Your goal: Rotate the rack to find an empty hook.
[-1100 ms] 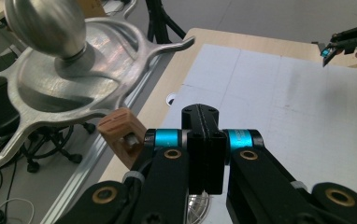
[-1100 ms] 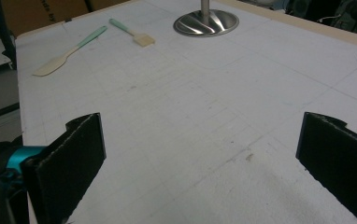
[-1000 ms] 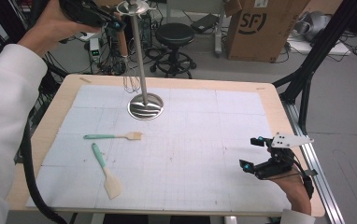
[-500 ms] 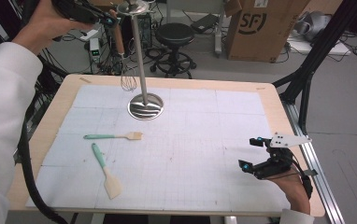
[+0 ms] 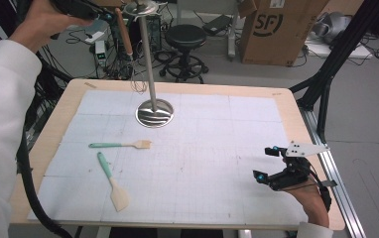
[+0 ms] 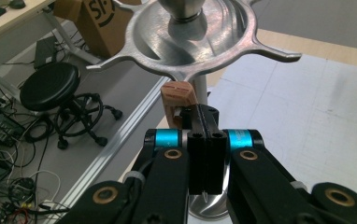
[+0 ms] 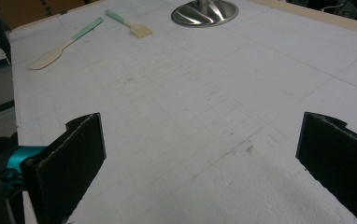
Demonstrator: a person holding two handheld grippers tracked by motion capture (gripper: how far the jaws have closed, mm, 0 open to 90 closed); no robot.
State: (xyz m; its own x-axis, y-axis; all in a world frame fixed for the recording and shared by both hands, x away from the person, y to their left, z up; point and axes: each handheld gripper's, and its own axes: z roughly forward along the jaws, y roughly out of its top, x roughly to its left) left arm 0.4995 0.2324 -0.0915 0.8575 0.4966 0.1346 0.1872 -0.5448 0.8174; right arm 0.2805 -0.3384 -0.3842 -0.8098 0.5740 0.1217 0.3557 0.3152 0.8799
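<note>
My left gripper [image 6: 205, 122] is shut on the top of a whisk's wooden handle [image 6: 177, 97], just under the star-shaped hook crown [image 6: 193, 39] of a metal utensil stand. From above, the left gripper [image 5: 109, 14] is raised at the far left. The whisk [image 5: 125, 34] hangs from it beside the stand's pole [image 5: 148, 64], and its wire end [image 5: 138, 85] is above the table's back edge. My right gripper [image 5: 268, 163] rests open near the front right corner. Nothing lies between its wide jaws [image 7: 200, 154].
The stand's round base [image 5: 154, 113] sits at the back middle of the white grid mat [image 5: 217, 148]. A green-handled brush [image 5: 123, 145] and a green-handled spatula [image 5: 112, 181] lie at the left. A stool [image 5: 187, 37] and a cardboard box [image 5: 277, 29] stand behind the table.
The left hand has shifted a little to the left near the stand's top, with the whisk still in its jaws. The right gripper has stayed still.
</note>
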